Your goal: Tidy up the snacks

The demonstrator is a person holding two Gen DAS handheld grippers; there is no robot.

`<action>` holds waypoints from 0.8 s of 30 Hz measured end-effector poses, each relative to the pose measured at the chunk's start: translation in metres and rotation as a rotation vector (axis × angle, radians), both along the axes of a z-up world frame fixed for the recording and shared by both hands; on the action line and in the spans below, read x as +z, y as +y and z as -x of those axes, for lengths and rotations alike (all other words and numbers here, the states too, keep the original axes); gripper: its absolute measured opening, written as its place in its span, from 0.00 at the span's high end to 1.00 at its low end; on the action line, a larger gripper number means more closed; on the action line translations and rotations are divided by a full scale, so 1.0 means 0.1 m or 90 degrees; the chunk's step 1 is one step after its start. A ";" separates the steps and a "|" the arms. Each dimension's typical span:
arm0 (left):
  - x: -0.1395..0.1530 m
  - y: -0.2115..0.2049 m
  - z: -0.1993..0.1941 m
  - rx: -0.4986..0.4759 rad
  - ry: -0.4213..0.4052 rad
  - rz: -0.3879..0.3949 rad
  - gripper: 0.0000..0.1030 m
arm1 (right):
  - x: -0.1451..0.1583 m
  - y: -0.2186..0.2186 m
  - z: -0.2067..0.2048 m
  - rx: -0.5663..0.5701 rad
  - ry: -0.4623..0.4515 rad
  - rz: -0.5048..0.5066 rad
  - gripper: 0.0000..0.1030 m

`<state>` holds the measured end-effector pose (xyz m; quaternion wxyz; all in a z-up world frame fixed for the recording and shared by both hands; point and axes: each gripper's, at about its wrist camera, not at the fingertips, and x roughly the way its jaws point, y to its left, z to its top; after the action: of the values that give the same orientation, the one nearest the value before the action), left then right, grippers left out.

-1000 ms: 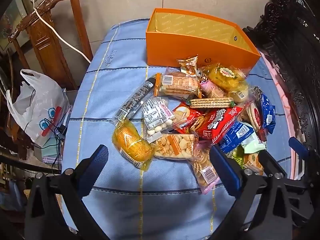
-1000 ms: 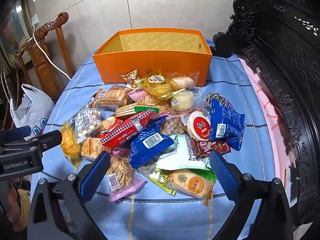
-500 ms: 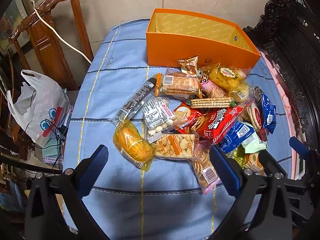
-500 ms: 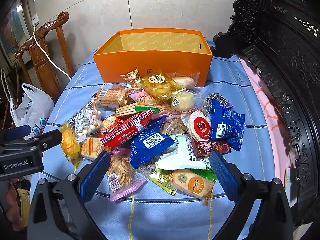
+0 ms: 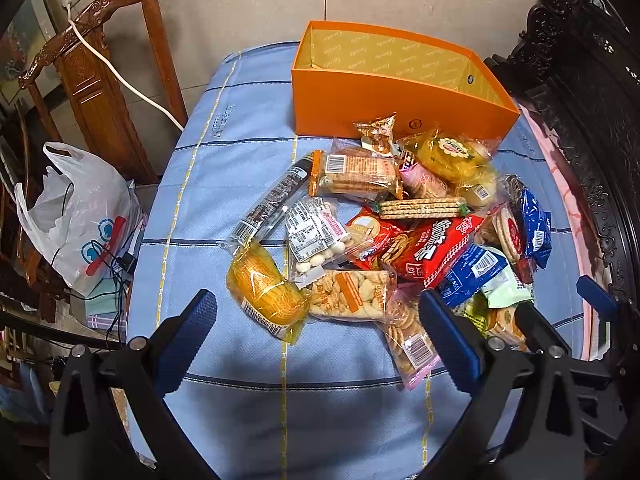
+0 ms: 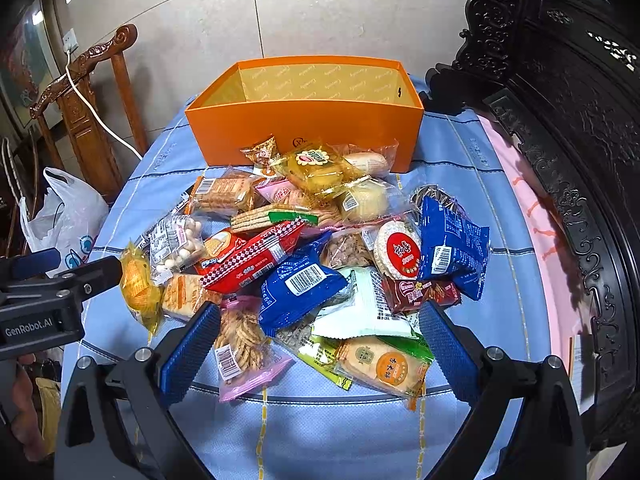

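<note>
Since nothing has shifted over the last second, I take it sorting hasn't begun — my left gripper and right gripper hover spread and empty over the snack pile, orange box empty behind.

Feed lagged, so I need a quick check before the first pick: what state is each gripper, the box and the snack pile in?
Left gripper: open, holding nothing.
Right gripper: open, holding nothing.
Orange box: upright, open-topped, no snacks visible inside.
Snack pile: sealed packets heaped on the blue tablecloth, in front of the box.
White plastic bag: off the table, slumped open.
</note>
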<state>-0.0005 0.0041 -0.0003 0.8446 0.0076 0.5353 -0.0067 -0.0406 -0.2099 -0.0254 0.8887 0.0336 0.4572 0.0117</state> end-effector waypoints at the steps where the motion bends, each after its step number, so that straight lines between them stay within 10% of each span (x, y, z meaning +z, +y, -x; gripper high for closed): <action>1: 0.00 0.00 0.00 0.000 0.000 0.000 0.04 | 0.00 0.00 0.00 0.000 0.000 -0.001 0.04; 24: 0.00 0.00 -0.01 -0.002 0.006 -0.001 0.04 | -0.01 0.00 0.00 0.000 0.002 -0.003 0.04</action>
<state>0.0004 0.0037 -0.0008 0.8421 0.0088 0.5391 -0.0075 -0.0406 -0.2096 -0.0268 0.8879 0.0357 0.4586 0.0127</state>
